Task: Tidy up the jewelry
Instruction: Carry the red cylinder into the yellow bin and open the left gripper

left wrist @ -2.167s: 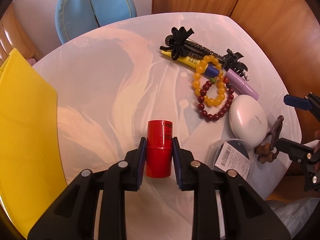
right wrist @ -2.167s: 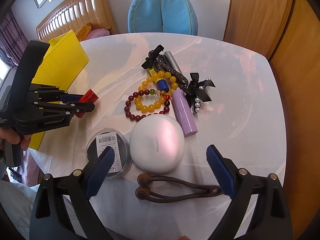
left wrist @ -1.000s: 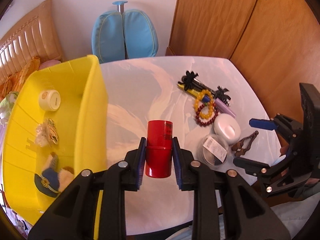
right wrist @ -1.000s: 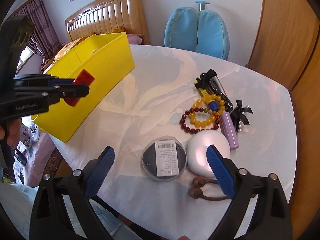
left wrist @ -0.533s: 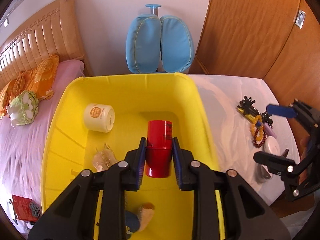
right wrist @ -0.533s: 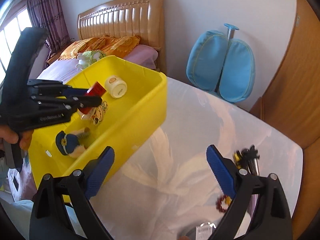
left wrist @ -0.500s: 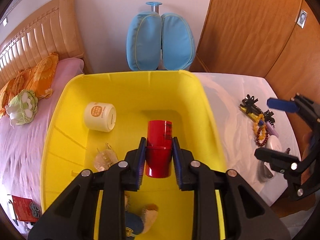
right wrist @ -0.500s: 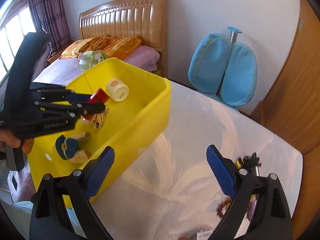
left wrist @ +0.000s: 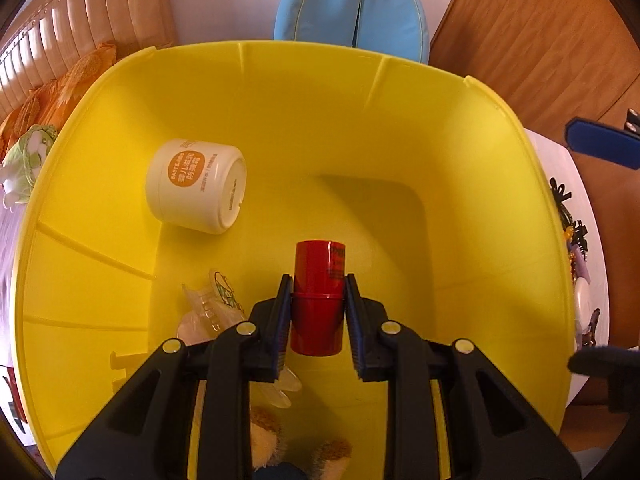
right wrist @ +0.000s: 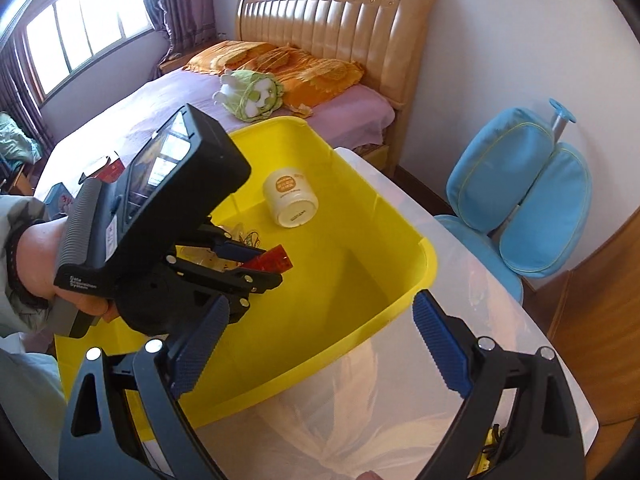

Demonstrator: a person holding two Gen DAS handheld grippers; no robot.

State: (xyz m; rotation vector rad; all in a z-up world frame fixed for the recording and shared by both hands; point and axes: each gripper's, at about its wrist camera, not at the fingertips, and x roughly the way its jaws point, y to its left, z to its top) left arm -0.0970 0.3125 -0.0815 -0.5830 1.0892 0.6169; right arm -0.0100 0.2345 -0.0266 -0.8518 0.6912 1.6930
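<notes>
left gripper point(left wrist: 317, 312) pinches the red tube point(left wrist: 319, 298) by both sides, held above the yellow bin point(left wrist: 460, 184) floor | tube's long axis runs along the fingers, far end pointing forward | white jar point(left wrist: 196, 186) on its side, far left | right gripper point(right wrist: 316, 344) spread, holding nothing, over the table point(right wrist: 460, 280)

I see blue chair point(right wrist: 532, 200) by wall | bed point(right wrist: 224, 92) with orange pillows point(right wrist: 280, 64) | green plush point(right wrist: 250, 94) on bed | window point(right wrist: 80, 28)

The left gripper point(left wrist: 318, 316) hides most of the plush toy point(left wrist: 264, 436) and clear clip point(left wrist: 208, 308); jewelry point(left wrist: 572, 232) beyond the bin's point(left wrist: 400, 100) right rim is indistinct.
</notes>
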